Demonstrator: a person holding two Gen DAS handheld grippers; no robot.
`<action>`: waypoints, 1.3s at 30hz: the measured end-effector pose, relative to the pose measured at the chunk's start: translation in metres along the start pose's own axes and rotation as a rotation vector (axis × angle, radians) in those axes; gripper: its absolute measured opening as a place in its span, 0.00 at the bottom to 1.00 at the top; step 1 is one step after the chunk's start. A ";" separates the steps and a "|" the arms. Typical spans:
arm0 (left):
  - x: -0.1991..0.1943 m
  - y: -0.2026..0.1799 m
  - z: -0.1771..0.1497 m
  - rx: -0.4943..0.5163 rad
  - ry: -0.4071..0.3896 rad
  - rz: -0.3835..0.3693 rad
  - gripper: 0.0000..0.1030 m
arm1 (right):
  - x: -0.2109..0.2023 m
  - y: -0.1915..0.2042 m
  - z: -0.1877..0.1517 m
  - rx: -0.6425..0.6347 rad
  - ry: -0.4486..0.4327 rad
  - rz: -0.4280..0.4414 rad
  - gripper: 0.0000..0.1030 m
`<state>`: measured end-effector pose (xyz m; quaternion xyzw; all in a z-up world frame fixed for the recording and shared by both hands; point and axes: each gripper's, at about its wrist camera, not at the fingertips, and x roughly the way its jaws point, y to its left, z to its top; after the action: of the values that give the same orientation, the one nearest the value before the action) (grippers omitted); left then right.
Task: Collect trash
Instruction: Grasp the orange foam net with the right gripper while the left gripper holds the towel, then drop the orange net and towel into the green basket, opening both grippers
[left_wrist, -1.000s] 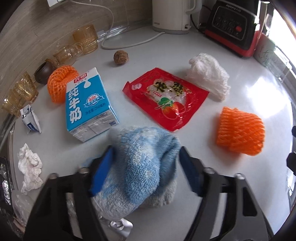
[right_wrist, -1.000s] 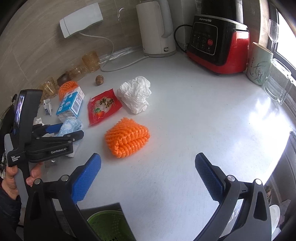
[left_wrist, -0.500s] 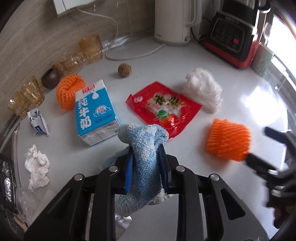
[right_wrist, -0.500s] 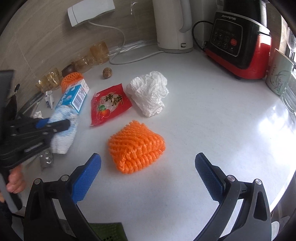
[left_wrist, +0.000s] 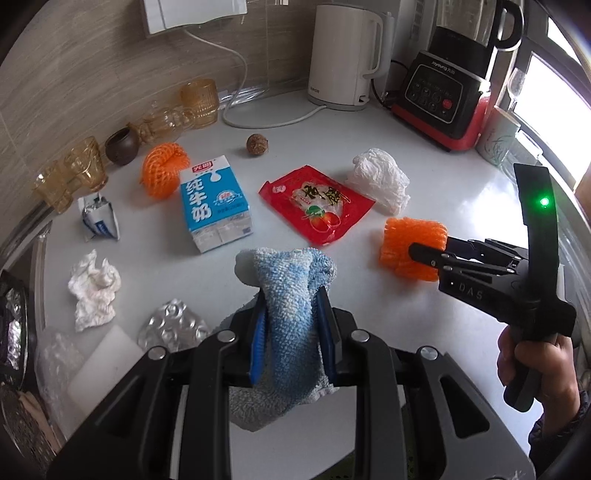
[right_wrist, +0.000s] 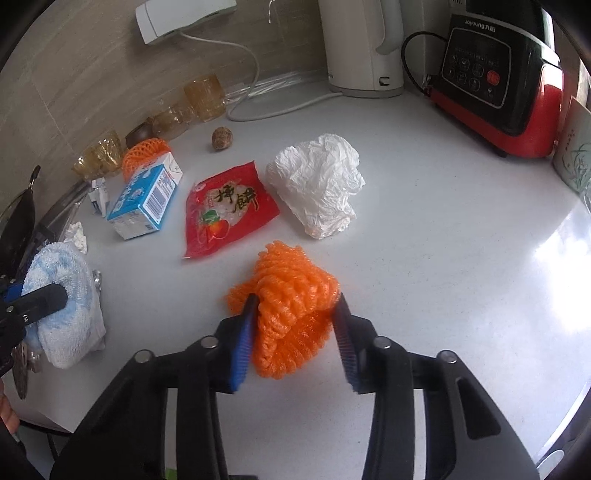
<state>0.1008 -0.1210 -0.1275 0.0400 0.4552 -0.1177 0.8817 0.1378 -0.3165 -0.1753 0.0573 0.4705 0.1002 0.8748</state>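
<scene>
My left gripper (left_wrist: 291, 299) is shut on a blue and white towel (left_wrist: 291, 295) and holds it above the white counter; the towel also shows in the right wrist view (right_wrist: 62, 295). My right gripper (right_wrist: 297, 308) is shut on an orange foam net (right_wrist: 291, 299), which also shows in the left wrist view (left_wrist: 410, 247). On the counter lie a red snack bag (left_wrist: 317, 203), a milk carton (left_wrist: 214, 206), a crumpled white bag (left_wrist: 380, 177), a second orange net (left_wrist: 162, 170), a white tissue (left_wrist: 92, 288) and a small torn wrapper (left_wrist: 98, 218).
A white kettle (left_wrist: 347, 55) and a red-black blender (left_wrist: 450, 92) stand at the back. Amber glasses (left_wrist: 199, 99) and a brown pot (left_wrist: 122, 146) line the back left wall. A walnut (left_wrist: 256, 144) lies near a white cable. Foil and clear wrap (left_wrist: 170, 328) lie front left.
My right gripper moved forward to the orange net and closed on it. My left gripper, which closed on the towel earlier, has risen with it.
</scene>
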 end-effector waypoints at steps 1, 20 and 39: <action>-0.004 0.001 -0.001 -0.001 -0.005 -0.007 0.23 | -0.003 0.002 -0.001 -0.004 -0.003 -0.003 0.35; -0.085 -0.031 -0.071 0.160 -0.019 -0.222 0.24 | -0.133 0.035 -0.124 0.051 0.009 -0.082 0.35; -0.100 -0.063 -0.160 0.371 0.120 -0.436 0.24 | -0.120 0.078 -0.241 0.179 0.138 -0.167 0.51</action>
<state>-0.0972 -0.1364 -0.1373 0.1089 0.4752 -0.3831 0.7846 -0.1370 -0.2663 -0.1950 0.0886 0.5397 -0.0118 0.8371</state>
